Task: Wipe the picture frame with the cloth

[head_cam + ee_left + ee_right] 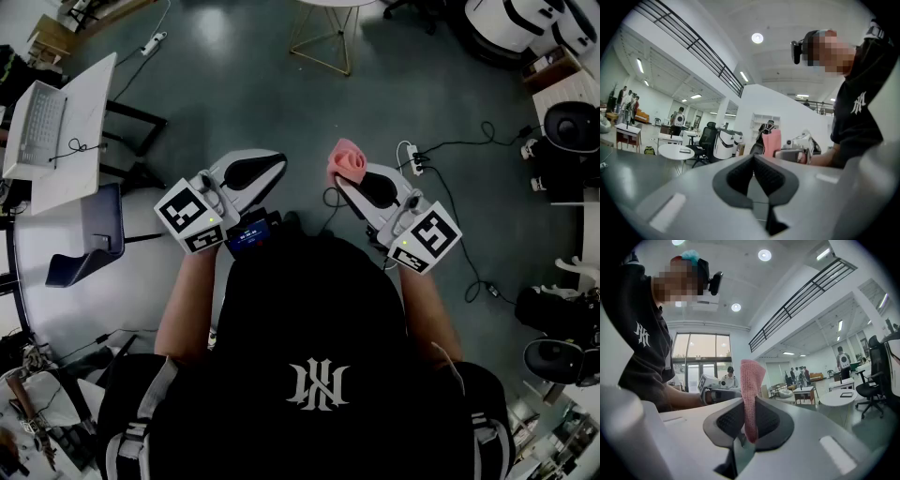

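The right hand-held gripper (749, 401) is clamping the pink cloth (751, 380) upright between its jaws. The left hand-held gripper (753, 159) is pressing its jaws together on nothing. Only the head view is showing the floor (394, 75) beneath both.

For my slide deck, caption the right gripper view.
Right gripper shut on a pink cloth inside an open office.

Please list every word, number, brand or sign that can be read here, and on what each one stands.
White interlocked monogram, no plain word: back of the black shirt.
Black-and-white square patterns, not letters: one cube on the left tongs, another on the right tongs, which hold the pink cloth.
Blue lit characters, too small to read: small screen.
Nothing else is readable.
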Demonstrator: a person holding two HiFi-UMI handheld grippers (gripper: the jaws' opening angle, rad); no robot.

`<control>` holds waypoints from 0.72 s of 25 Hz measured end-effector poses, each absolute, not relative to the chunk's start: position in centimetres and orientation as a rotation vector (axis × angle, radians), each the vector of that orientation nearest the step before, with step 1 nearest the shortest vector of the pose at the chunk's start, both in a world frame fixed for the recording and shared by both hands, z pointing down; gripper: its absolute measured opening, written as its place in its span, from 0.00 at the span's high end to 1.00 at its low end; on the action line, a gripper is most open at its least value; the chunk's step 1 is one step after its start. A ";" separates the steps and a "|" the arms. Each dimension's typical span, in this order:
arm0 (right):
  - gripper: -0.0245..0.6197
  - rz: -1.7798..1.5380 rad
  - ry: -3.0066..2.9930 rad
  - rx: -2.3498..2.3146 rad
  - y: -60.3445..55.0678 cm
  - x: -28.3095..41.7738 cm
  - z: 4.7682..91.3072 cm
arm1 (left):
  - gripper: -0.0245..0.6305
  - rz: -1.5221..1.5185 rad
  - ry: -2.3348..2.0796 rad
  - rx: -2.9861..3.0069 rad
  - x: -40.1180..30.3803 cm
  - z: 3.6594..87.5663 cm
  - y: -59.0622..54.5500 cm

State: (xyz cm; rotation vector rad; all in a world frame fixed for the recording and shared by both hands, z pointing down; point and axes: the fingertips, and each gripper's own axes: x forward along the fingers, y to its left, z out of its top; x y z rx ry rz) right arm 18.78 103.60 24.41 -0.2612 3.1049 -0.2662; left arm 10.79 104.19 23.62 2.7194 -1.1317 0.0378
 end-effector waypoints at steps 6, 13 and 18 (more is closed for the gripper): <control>0.91 -0.304 3.109 -0.266 103.3 19.3 25.1 | 0.96 0.015 -1.129 2.686 11.0 24.1 103.9; 0.91 -0.364 3.056 -0.326 101.7 20.4 25.4 | 0.96 0.000 -1.144 2.654 10.9 24.3 103.1; 0.91 -0.406 3.047 -0.345 100.6 20.6 26.0 | 0.96 -0.004 -1.134 2.636 10.8 24.8 102.2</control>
